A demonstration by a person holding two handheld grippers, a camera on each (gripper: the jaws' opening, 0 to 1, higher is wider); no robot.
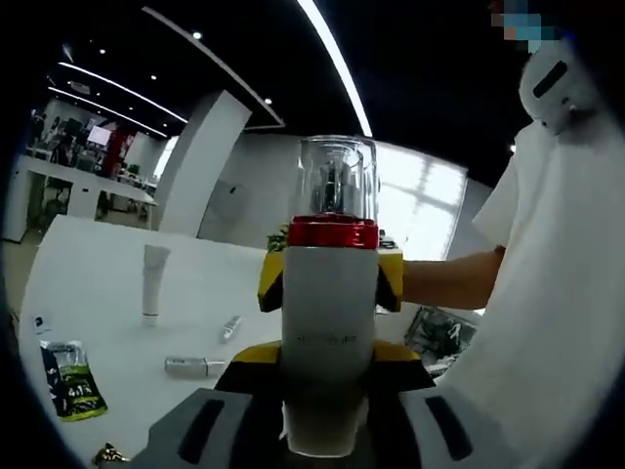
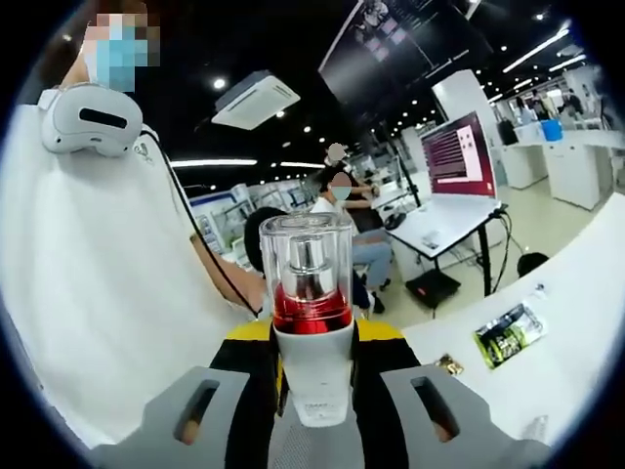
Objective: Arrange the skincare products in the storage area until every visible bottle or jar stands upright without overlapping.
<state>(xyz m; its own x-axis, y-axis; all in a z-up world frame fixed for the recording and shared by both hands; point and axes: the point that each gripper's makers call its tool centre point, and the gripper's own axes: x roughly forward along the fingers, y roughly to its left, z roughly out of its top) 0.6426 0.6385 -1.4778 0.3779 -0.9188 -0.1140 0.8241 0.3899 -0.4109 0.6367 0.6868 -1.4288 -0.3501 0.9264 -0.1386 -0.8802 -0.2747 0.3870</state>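
The left gripper [image 1: 330, 293] is clamped on a white pump bottle [image 1: 329, 322], its yellow-tipped jaws pressing the bottle's two sides just under the red collar. The right gripper [image 2: 314, 366] is closed on a bottle [image 2: 312, 332] of the same look: white body, red band, clear cap [image 2: 311, 256]. Whether that is the same bottle held from two sides or a twin, I cannot tell. In both views the bottle's long axis runs straight up from the jaws, cap away from the camera, held clear of the white table [image 1: 107, 283]. In the left gripper view the table lies beyond and to the left, with a white tube [image 1: 154, 281] standing on end, two small items [image 1: 195, 366] [image 1: 230, 328] lying flat nearer the gripper, and a green sachet [image 1: 71, 381] flat at the near edge. The right gripper view shows a green sachet [image 2: 508, 335] to its right. A person in a white shirt [image 1: 547, 322] stands close by. Setting the bottle down likely means lowering it base-first onto bare table, away from the lying pieces.
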